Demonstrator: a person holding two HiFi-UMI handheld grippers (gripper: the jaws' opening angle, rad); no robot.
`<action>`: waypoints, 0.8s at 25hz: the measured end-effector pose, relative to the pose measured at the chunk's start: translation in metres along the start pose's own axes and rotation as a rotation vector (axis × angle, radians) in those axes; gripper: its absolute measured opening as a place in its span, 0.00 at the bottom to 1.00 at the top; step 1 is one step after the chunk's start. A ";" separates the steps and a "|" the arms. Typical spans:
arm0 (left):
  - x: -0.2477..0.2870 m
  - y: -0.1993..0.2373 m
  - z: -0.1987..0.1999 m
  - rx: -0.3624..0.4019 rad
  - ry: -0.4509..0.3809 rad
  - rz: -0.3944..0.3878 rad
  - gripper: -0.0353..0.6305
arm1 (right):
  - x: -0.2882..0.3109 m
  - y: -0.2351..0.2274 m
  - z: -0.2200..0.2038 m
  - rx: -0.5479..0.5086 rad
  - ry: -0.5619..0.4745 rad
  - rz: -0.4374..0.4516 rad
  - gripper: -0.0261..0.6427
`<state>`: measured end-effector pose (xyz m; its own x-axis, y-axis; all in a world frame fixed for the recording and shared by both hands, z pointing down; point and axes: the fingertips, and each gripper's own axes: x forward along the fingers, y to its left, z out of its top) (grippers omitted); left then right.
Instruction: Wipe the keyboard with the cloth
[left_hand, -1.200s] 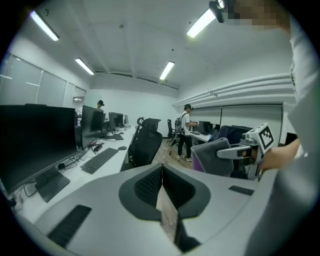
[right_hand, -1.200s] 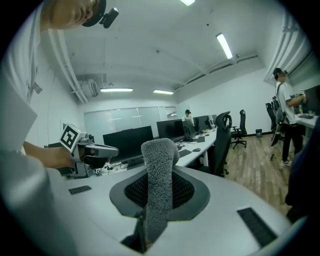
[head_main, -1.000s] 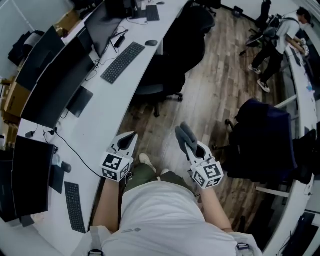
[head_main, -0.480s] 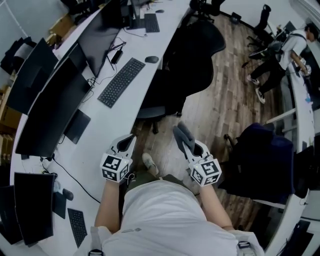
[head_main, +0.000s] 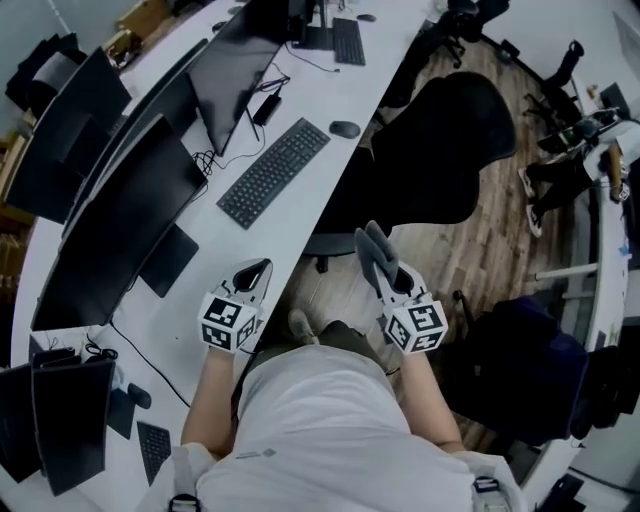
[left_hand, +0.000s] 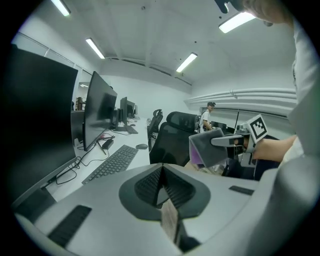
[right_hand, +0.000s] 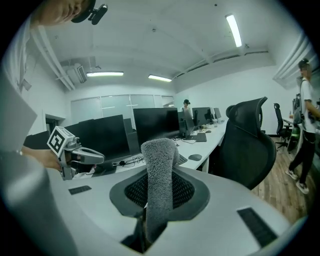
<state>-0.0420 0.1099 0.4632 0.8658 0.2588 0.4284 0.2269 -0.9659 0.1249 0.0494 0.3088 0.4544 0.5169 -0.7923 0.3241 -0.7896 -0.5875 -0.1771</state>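
Along white table (head_main: 365, 85), upper centre: keyboard (head_main: 273, 172), not yet reached. Grips cloth (head_main: 372, 250) upright in right tongs (head_main: 392, 278), ready for wiping; holds left tongs (head_main: 258, 270) pressed together, empty, free for steadying.

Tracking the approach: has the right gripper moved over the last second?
Yes. The right gripper, holding the cloth, has come forward, nearer the black chair and keyboard.

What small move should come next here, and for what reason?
Probably carry the right claw forward and left toward the keyboard: it grips the cloth but hangs over the floor, apart from the keyboard.
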 end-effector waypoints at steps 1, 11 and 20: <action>0.000 0.008 -0.002 -0.007 0.005 0.007 0.06 | 0.010 -0.002 0.002 -0.005 0.007 0.001 0.13; -0.001 0.064 -0.020 -0.091 0.041 0.109 0.06 | 0.102 -0.029 0.006 -0.038 0.108 0.041 0.13; 0.018 0.100 -0.024 -0.204 0.074 0.254 0.06 | 0.204 -0.081 0.014 -0.079 0.195 0.124 0.13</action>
<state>-0.0143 0.0183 0.5050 0.8467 0.0174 0.5318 -0.0926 -0.9794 0.1794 0.2238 0.1922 0.5215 0.3462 -0.8065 0.4793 -0.8705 -0.4666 -0.1563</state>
